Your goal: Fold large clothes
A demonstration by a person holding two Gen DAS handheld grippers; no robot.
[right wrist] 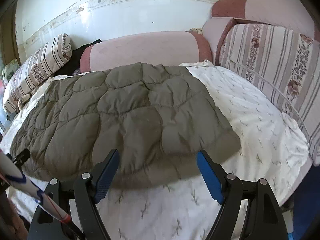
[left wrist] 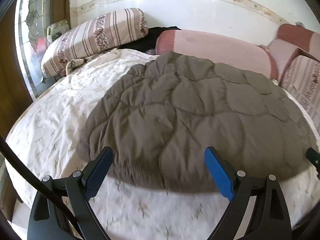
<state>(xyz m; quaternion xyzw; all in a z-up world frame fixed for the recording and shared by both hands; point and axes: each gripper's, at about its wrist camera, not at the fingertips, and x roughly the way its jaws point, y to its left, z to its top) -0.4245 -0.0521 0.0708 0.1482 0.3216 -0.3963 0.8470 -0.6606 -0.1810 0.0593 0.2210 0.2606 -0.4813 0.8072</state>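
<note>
— How do the jaws of the left gripper [left wrist: 159, 159] stand?

— Wide apart, with nothing between the blue pads. It hangs above the near hem of the quilted grey-brown jacket [left wrist: 190, 116] and touches neither the jacket nor the sheet.

— And the right gripper [right wrist: 157, 161]?

— Much the same: jaws spread wide and empty, poised over the near hem of the same jacket [right wrist: 128, 116], without contact as far as the views show.

— Where does the jacket lie?

— Spread flat on the white floral bedsheet [left wrist: 50, 124], its far edge up against the pink bolster [left wrist: 210, 44] along the wall. From the right wrist, bare sheet [right wrist: 250, 120] shows to the right of it, and a strip also runs between its near hem and the grippers.

— How many of each thing?

— One jacket. Two grippers, each with two fingers. One long pink bolster [right wrist: 144, 48] with darker red ends behind the jacket. Striped floral cushions: one at the far left [left wrist: 94, 38], one at the right [right wrist: 270, 64]. Above that right cushion, two more pink cushions [right wrist: 270, 6] with red ends are stacked. One dark garment [left wrist: 152, 38] is tucked between the left cushion and the bolster; what it is I cannot tell.

— Anything else near the tools?

— A black cable [left wrist: 30, 172] crosses the left wrist view's lower corner, and the tip of the other gripper just peeks in at the edge of each view.
</note>
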